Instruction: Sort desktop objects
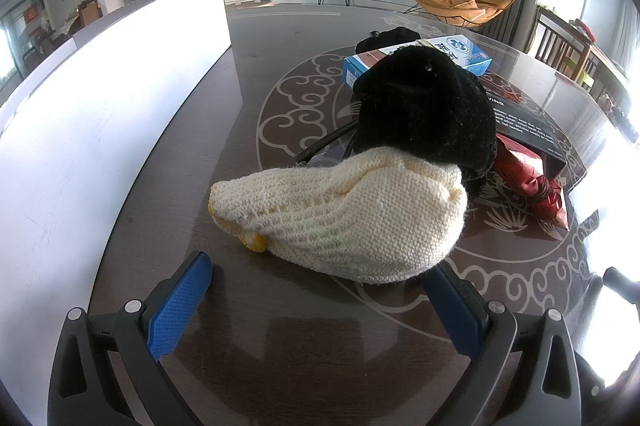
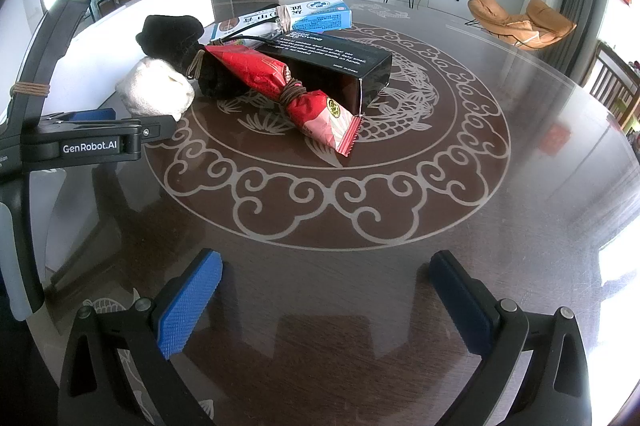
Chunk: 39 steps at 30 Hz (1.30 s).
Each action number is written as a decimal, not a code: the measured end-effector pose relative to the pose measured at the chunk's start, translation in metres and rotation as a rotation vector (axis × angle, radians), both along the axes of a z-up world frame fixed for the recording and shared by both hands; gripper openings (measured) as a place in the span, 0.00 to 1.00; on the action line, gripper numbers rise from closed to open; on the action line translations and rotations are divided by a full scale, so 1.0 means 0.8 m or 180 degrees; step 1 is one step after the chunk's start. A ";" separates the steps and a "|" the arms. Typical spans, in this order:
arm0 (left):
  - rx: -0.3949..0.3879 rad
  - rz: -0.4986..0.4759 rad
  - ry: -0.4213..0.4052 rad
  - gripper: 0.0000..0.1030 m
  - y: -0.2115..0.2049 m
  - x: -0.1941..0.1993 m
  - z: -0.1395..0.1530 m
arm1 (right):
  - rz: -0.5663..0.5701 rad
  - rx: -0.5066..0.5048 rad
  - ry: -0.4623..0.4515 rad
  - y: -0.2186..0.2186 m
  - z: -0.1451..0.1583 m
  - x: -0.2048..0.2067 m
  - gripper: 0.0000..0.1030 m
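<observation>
I see a dark brown round table (image 2: 400,266) with a glossy top and a pale ring of cloud scrolls around a fish motif at its centre. On it, bunched toward the far left, lie a cream knitted piece (image 1: 352,218), a black fuzzy piece (image 1: 428,105) leaning over the cream one, a red snack packet (image 2: 304,97) bound with brown bands, a black box (image 2: 340,61) printed with white text and a blue-and-white box (image 2: 320,13) behind it. A long white bin (image 1: 100,97) stands along the table's left edge.
</observation>
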State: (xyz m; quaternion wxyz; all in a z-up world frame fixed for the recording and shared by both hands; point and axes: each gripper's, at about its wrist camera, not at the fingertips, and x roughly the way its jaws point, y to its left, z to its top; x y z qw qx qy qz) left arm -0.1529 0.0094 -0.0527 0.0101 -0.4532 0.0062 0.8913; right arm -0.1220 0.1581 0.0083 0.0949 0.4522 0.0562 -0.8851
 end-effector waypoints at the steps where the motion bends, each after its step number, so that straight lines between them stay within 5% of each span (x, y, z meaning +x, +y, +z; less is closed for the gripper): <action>1: 0.0000 0.0000 0.0000 1.00 -0.001 0.000 -0.003 | 0.0000 0.0000 0.0000 0.000 0.000 0.000 1.00; 39: -0.0003 0.0001 -0.0003 1.00 0.001 -0.002 -0.002 | -0.0009 -0.0003 0.0000 0.000 -0.001 0.001 1.00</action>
